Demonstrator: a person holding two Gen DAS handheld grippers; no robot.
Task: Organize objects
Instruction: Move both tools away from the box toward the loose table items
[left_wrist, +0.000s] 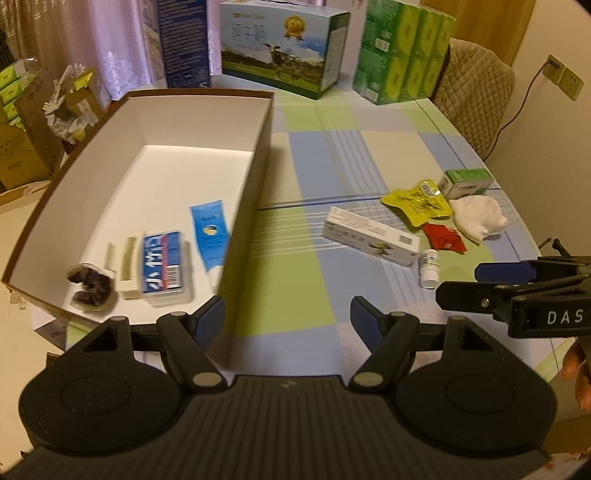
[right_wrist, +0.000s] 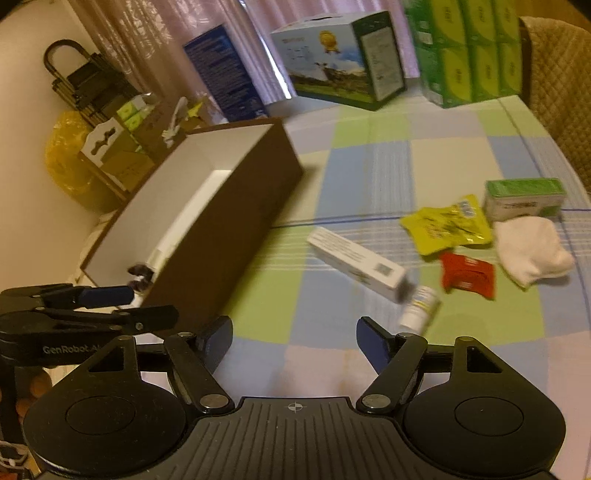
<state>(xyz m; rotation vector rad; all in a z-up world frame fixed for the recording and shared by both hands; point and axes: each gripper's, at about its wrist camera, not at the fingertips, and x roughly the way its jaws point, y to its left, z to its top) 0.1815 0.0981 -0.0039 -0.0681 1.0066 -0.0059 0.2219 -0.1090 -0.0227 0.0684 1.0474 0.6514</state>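
Holding both tongs wide and empty, we hover over the checked tabletop (left_wrist: 295, 229). Our left tongs (left_wrist: 287, 317) hang at the near right corner of the box (left_wrist: 207, 122), one finger inside its wall, one outside. In the box lie a blue tube (left_wrist: 209, 236), a blue-and-white pack (left_wrist: 162, 267), a cream block (left_wrist: 127, 266) and a dark round item (left_wrist: 90, 286), all along the near end. Our right tongs (right_wrist: 293, 338) sit above bare cloth, near a small white bottle (right_wrist: 419, 308). That bottle touches the end of a long white carton (right_wrist: 356, 262). Beyond them, close together, are a red packet (right_wrist: 467, 275), a yellow pouch (right_wrist: 447, 229), a white sock (right_wrist: 530, 249) and a green-topped carton (right_wrist: 524, 199). All these lie on the tabletop, outside the box.
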